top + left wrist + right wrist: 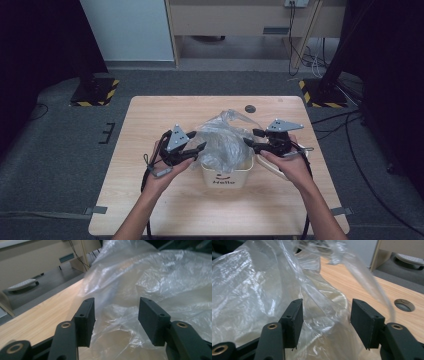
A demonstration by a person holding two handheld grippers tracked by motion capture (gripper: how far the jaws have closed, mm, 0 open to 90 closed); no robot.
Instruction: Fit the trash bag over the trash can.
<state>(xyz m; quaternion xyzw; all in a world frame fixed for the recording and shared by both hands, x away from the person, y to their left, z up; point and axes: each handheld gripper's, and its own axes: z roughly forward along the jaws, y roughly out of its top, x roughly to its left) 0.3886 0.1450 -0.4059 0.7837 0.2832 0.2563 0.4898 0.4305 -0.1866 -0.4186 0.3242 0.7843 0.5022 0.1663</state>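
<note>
A: From the high view, where does the plastic bag (222, 140) sit?

B: It billows up out of the cream bin (226, 175), which stands on the table (150, 115) near the person's edge. Take the bin as the landmark: the left tool (200, 148) is just off its left rim, the right tool (248, 141) just off its right rim, both pointing inward at the bag. The bag lies between them, about equally near each.

A: And the left gripper view?

B: The left tool (116, 321) has its jaws standing about half apart, with crinkled film straight ahead and reaching into the gap. The pads are not pressing on it, so it holds nothing. Bare table (45, 315) runs off beyond the bin on this tool's outer side.

A: The right gripper view?

B: Much the same: the right tool (327, 321) is half open, and a twisted fold of the plastic bag (262, 285) runs slantwise across the gap, over the bin's rim (337, 298). I see no pinch. A round hole in the table (404, 305) lies beyond the bin.

A: So the next move?

B: My guess is each tool must close on the film in front of it, then draw the bag's mouth outward over the bin's rim.
</note>
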